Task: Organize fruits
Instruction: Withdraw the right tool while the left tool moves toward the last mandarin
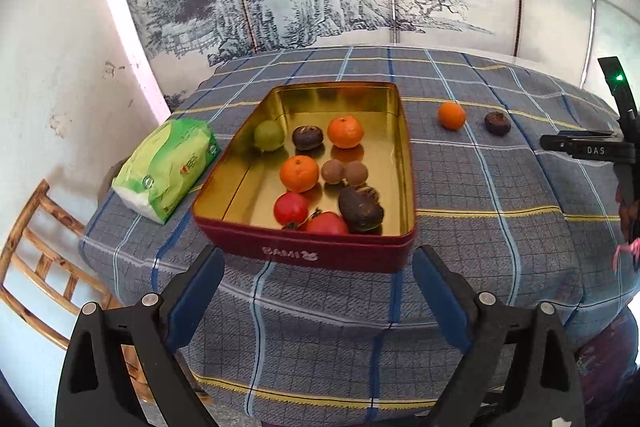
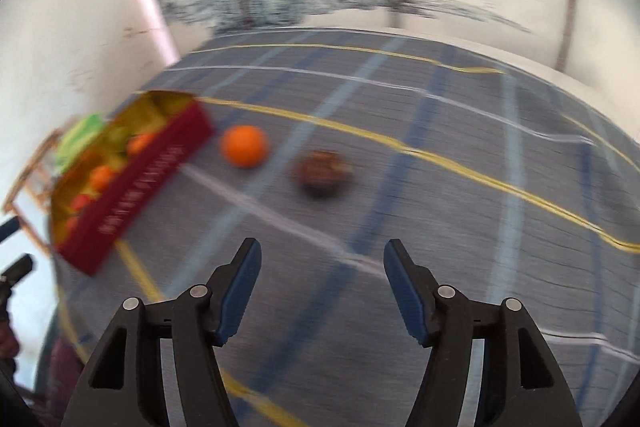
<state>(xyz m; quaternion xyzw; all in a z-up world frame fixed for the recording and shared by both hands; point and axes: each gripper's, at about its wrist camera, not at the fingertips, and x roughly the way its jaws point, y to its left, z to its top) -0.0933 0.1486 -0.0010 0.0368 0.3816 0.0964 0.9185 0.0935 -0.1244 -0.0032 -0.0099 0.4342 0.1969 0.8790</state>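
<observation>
Orange fruit (image 2: 243,146) and dark fruit (image 2: 322,171) sit loose outside tin (image 1: 304,255); both right gripper (image 2: 322,291) and left gripper (image 1: 316,291) spread, empty. Risk: round fruit rolls on cloth if nudged off-centre

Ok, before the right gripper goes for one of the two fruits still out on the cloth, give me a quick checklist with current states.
1. Right gripper open and empty: ok.
2. Loose orange and dark fruit both on the tablecloth, apart from each other: ok.
3. Path from the right gripper to either fruit unobstructed: ok.
4. Room in the tin for more fruit, bare gold floor at its far end: ok.
5. Left gripper open, empty, short of the tin: ok.
6. Right wrist view sharp enough to aim: not ok, motion-blurred.
</observation>
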